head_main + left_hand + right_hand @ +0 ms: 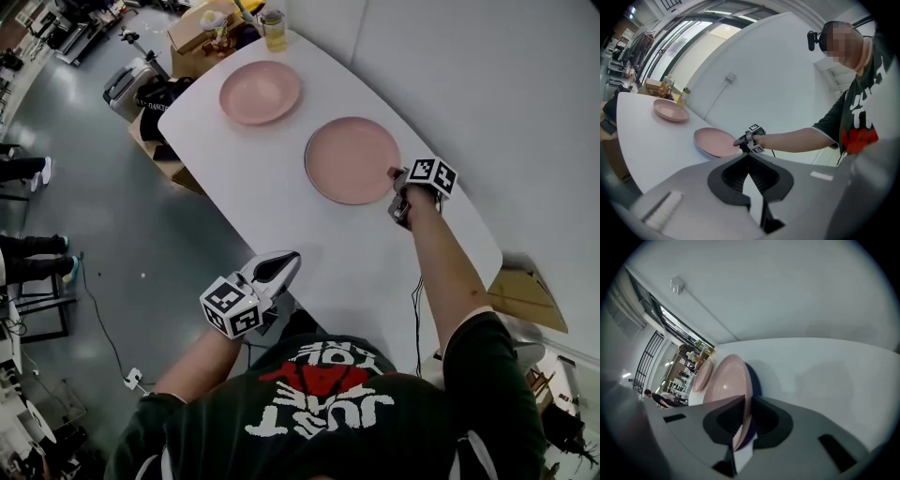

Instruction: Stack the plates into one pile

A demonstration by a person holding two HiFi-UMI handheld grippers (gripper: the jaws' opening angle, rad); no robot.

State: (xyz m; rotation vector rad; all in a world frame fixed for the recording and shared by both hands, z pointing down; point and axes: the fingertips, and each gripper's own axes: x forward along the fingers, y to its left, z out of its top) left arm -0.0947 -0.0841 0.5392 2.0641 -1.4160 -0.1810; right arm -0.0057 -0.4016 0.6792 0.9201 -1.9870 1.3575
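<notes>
Right gripper (pixel 395 178) (pixel 742 428): clamped on the rim of the near plate, jaws nearly together with the pink edge pinched between them; reached out at arm's length, pointing down at a slant.
Left gripper (pixel 284 264) (pixel 751 185): jaws closed together, nothing between them; held near the body at the table's front edge, well apart from both plates, pointing roughly level toward the right gripper.
Near plate (pixel 349 157) (pixel 714 141) (pixel 725 380): pink, round, mid-table toward the wall side; gripped at the edge closest to the person; dark shadow under the gripped edge, though cannot tell whether lifted clear of the table.
Far plate (pixel 260 91) (pixel 670 110) (pixel 701 374): pink, same kind, flat on the table farther away, apart from the near plate, not stacked.
Table (pixel 281 211): white, rounded ends, alongside a white wall.
Jar (pixel 274 29) (pixel 683 97): yellowish, at the table's far end, just beyond the far plate.
Boxes (pixel 199 33): cardboard, on the floor past the far end.
</notes>
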